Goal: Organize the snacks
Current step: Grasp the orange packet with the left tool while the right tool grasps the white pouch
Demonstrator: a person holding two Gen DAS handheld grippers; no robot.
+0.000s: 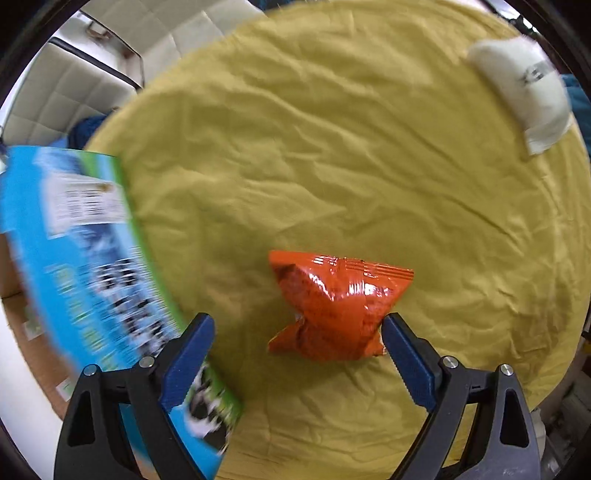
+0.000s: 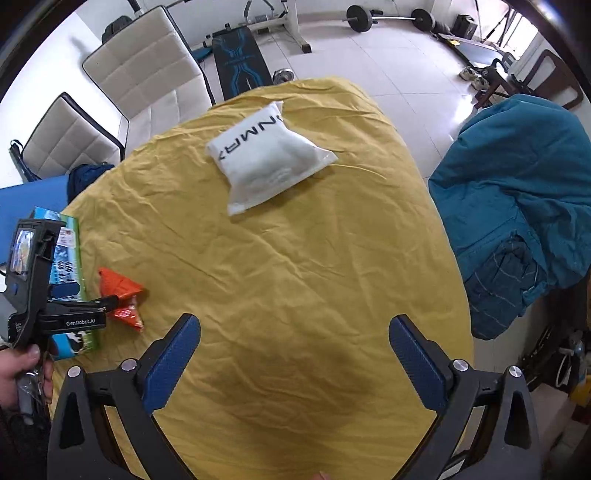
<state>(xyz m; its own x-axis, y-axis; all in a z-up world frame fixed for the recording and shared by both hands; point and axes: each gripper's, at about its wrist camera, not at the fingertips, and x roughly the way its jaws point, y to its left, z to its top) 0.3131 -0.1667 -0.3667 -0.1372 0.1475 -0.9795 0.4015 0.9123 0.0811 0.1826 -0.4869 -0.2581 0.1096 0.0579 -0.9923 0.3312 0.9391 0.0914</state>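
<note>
An orange snack bag [image 1: 332, 306] lies crumpled on the yellow tablecloth [image 1: 332, 166]. My left gripper [image 1: 298, 318] points down over it, open, with the bag between the blue pads; the right pad [image 1: 402, 350] is at the bag's edge, the left pad [image 1: 192, 350] stands apart. A blue-green box [image 1: 92, 258] lies just left of it. A white pillow bag [image 2: 266, 162] sits farther across the cloth. My right gripper [image 2: 294, 321] hangs open over bare cloth, nothing between its fingers. In the right wrist view the orange bag [image 2: 122, 291] shows at the left, under a left-gripper finger [image 2: 107, 301].
A person's hand [image 2: 18, 365] holds the left gripper's handle. White padded chairs [image 2: 147, 74] stand beyond the table's far left edge. A teal jacket [image 2: 517, 203] drapes over a chair on the right. A weight bench [image 2: 240, 55] and barbell [image 2: 388, 16] are on the tiled floor behind.
</note>
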